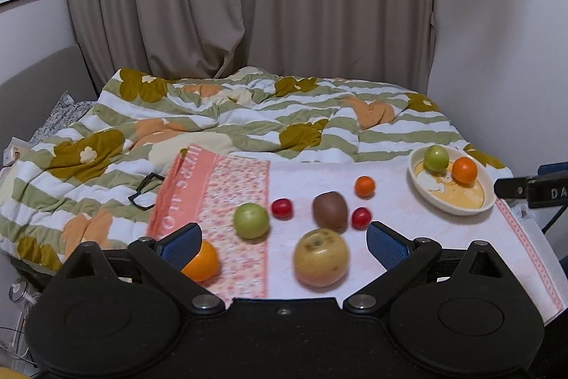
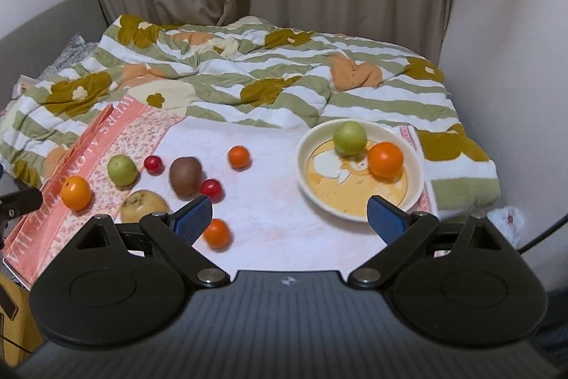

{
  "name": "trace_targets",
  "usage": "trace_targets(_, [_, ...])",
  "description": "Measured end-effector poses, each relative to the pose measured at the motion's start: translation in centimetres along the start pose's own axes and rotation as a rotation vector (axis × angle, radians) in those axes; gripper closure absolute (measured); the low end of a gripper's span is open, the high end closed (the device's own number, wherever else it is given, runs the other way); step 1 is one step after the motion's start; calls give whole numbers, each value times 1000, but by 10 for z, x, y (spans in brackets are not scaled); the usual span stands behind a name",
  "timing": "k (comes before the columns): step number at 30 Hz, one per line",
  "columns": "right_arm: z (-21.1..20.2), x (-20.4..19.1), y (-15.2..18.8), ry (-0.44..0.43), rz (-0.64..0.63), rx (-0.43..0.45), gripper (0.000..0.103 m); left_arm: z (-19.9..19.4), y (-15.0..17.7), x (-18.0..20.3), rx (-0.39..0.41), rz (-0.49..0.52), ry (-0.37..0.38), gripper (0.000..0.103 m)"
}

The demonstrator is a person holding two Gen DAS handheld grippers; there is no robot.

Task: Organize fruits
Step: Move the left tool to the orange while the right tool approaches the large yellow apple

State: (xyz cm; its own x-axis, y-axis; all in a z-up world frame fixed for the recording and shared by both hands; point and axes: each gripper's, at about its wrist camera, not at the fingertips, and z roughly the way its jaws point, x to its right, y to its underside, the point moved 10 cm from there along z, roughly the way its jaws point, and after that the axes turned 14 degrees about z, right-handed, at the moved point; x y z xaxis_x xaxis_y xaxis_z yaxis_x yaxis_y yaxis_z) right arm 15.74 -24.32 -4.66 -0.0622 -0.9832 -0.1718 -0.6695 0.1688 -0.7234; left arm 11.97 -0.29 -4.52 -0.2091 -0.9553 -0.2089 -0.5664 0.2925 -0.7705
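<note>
A cream plate on a white towel holds a green apple and an orange. Loose on the towel lie a yellow pear, a brown kiwi, a green apple, an orange, small oranges and two red tomatoes. My left gripper is open above the pear. My right gripper is open, between the plate and the loose fruit.
The towel has a pink floral band and lies on a striped floral quilt. Black glasses lie left of the towel. Curtains and walls stand behind the bed.
</note>
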Motion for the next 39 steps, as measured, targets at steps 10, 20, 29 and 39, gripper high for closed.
trace_targets(10, [11, -77, 45, 8, 66, -10, 0, 17, 33, -58, 3, 18, 69, 4])
trace_targets(20, [55, -132, 76, 11, 54, -14, 0, 67, 58, -95, -16, 25, 72, 4])
trace_targets(29, [104, -154, 98, 9, 46, -29, 0, 120, 86, -103, -79, 8, 53, 10])
trace_targets(39, [132, -159, 100, 15, 42, -53, 0, 155, 97, -99, -144, 2, 72, 21])
